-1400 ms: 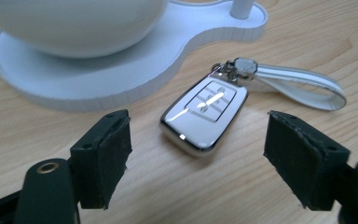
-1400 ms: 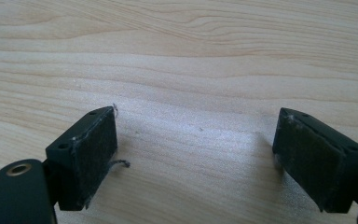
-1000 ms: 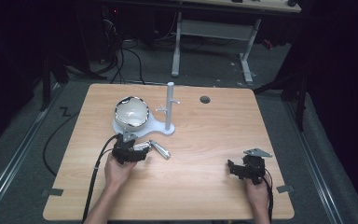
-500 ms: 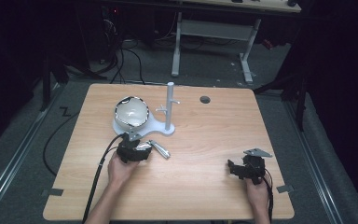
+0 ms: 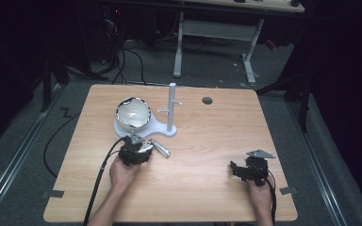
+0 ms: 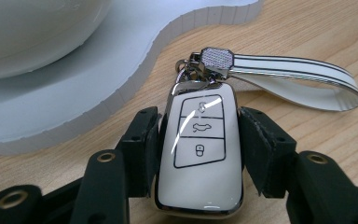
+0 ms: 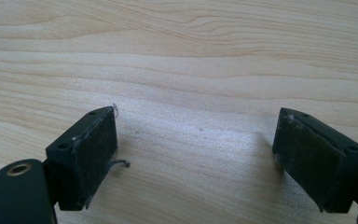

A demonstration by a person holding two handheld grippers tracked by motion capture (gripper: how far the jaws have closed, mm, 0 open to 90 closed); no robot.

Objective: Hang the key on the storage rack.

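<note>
Now car key flat on table, pinched between just-closed left gripper pads.

The left hand reaches forward, holding the black two-jaw left gripper, whose jaws have just been closing and now press both pads inward (something is clamped between them). The right hand holds the black right gripper low, jaws spread wide.

one car key, one bowl, one white stand, two grippers.
</note>
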